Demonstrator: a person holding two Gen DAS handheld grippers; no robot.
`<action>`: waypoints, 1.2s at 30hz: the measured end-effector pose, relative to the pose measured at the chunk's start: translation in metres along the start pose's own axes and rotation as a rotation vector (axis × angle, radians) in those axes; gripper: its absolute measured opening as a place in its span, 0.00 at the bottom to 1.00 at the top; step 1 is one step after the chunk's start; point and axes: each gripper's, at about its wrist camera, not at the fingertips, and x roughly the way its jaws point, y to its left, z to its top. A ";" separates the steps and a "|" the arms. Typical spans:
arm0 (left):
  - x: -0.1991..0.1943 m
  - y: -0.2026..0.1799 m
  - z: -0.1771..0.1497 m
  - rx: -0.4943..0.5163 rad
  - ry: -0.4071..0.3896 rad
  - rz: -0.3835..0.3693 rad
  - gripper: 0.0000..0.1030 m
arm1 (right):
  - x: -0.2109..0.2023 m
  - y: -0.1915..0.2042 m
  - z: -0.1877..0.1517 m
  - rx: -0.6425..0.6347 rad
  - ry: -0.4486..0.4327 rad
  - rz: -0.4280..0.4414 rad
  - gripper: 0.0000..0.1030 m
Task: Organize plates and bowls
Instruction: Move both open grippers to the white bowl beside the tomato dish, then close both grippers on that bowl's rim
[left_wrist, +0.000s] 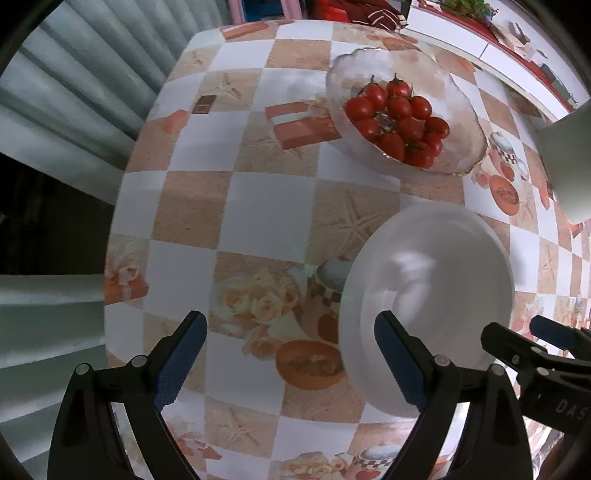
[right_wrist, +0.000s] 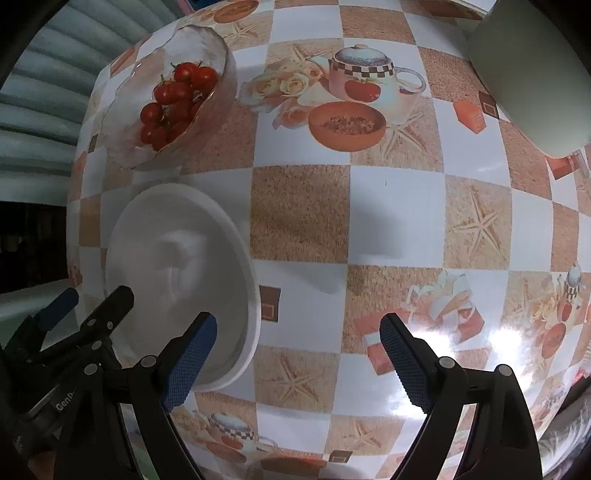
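Bowl (left_wrist: 428, 306) empty on table (left_wrist: 266, 206), untouched. L gripper (left_wrist: 291, 354) and R gripper (right_wrist: 299, 354): fingers spread wide, holding nothing. Straddle opposite rim sides, close evenly; avoid tomato dish (left_wrist: 406, 110).

left claw (left_wrist: 290, 354): black arms, blue textured pads, silver rivets | right claw (right_wrist: 299, 354): same build

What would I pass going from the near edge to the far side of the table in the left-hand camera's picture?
The open left gripper nearest → white bowl → glass bowl of cherry tomatoes → the table's far edge with red cloth beyond.
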 end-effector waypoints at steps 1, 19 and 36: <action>0.002 -0.001 0.002 0.004 0.001 -0.001 0.91 | 0.002 -0.002 0.001 0.002 0.003 0.002 0.88; 0.025 -0.009 0.018 0.063 0.020 -0.092 0.39 | 0.023 0.019 0.006 -0.053 -0.010 -0.002 0.62; 0.020 -0.043 -0.026 0.147 0.026 -0.121 0.24 | 0.032 0.019 -0.025 -0.074 0.058 0.039 0.16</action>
